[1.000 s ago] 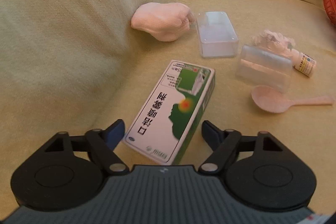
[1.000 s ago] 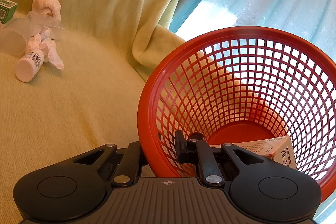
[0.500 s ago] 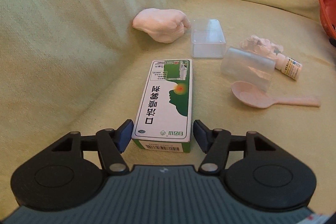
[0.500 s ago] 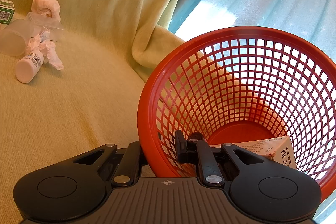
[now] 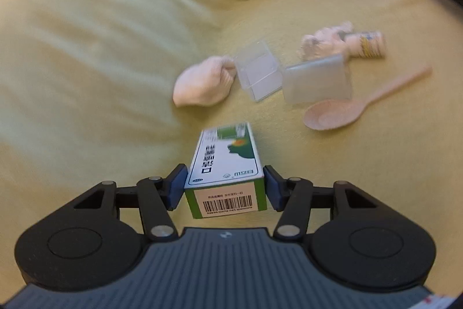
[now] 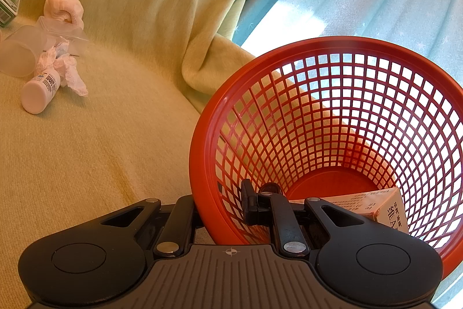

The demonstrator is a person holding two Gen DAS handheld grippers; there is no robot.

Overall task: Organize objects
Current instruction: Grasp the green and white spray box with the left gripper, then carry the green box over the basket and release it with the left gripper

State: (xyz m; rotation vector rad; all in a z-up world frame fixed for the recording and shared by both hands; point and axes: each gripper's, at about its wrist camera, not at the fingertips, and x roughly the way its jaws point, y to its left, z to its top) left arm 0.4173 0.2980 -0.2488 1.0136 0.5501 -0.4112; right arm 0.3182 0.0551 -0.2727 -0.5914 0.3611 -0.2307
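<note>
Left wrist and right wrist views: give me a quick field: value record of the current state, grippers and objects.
surface: yellow-green blanket
left gripper: shut on green-and-white medicine box, barcode end toward camera
right gripper: fingers clamp the rim of the red mesh basket
basket contents: one beige carton
loose on blanket: pink sock, two clear plastic boxes, pink spoon, crumpled tissue, small white bottle
image quality: left wrist view motion-blurred
</note>
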